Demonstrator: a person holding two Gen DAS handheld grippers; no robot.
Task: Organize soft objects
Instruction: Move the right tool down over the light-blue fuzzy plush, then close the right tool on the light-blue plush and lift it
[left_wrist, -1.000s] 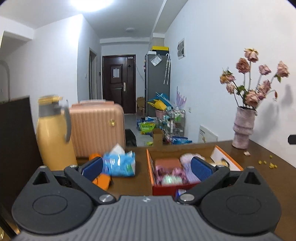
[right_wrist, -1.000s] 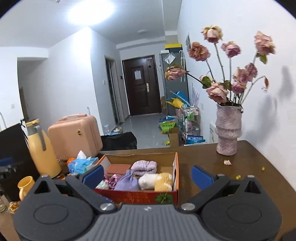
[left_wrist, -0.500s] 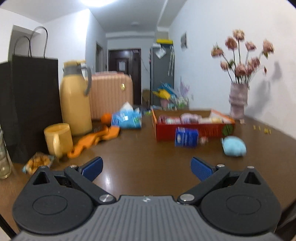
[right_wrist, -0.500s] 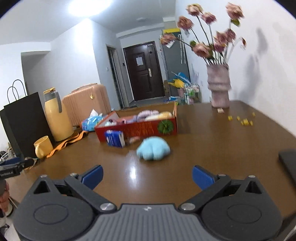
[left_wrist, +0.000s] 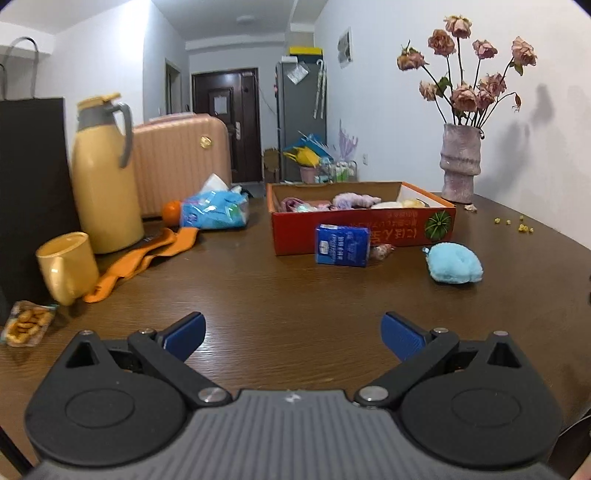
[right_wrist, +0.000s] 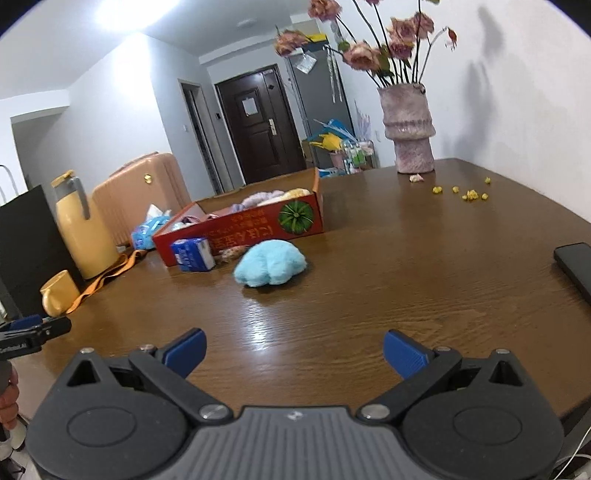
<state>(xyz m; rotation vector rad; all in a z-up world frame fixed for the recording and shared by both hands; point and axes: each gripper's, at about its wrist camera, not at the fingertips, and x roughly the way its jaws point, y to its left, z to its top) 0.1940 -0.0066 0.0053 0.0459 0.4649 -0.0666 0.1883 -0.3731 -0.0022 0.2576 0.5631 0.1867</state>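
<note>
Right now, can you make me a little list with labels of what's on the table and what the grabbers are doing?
surface: brown wooden table
container: red cardboard box, open top, soft items inside
loose soft toy: fluffy light-blue plush, on the table in front of the box, outside it
beside box: small blue tissue pack, standing against the box front
left hand-held gripper: open, empty, above the table
right hand-held gripper: open, empty, aimed toward the plush
far corner: pink vase of dried roses

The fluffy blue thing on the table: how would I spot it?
Find the red cardboard box on the brown table. In front of its pumpkin-picture corner lies the light blue plush toy, alone on bare wood. The blue tissue pack nearby is boxy and printed; the toy is rounded and furry.
</note>
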